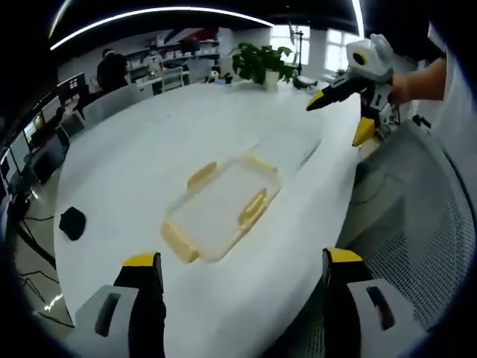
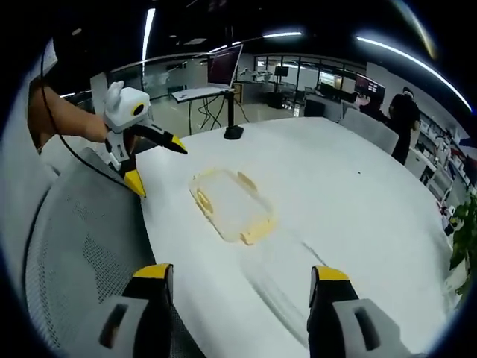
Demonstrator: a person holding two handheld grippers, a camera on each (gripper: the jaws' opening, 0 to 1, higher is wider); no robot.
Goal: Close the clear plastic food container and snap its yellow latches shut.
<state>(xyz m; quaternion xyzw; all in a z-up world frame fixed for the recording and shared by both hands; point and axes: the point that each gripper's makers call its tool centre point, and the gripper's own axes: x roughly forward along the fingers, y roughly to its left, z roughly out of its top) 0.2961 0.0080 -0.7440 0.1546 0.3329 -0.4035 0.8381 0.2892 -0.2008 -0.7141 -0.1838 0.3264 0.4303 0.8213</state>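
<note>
1. We locate the clear rectangular plastic food container with yellow latches lying on the large white oval bench, near the bench's curved edge on our side and well away from its far end.
2. The container appears flat, with its lid seemingly down; its yellow latches flare outward along the rim, so we judge them not yet snapped. Whether the lid is fully seated we cannot tell.
3. We hold the left gripper above the bench edge with its yellow-tipped fingers spread apart and empty, framing the container for a descent.
4. We hold the right gripper opposite, fingers likewise parted and gripping nothing, well apart from the container.
5. A grey mesh chair back sits just beside the bench edge.
6. The next move, in our judgement, calls for pressing each latch down against the rim.
</note>
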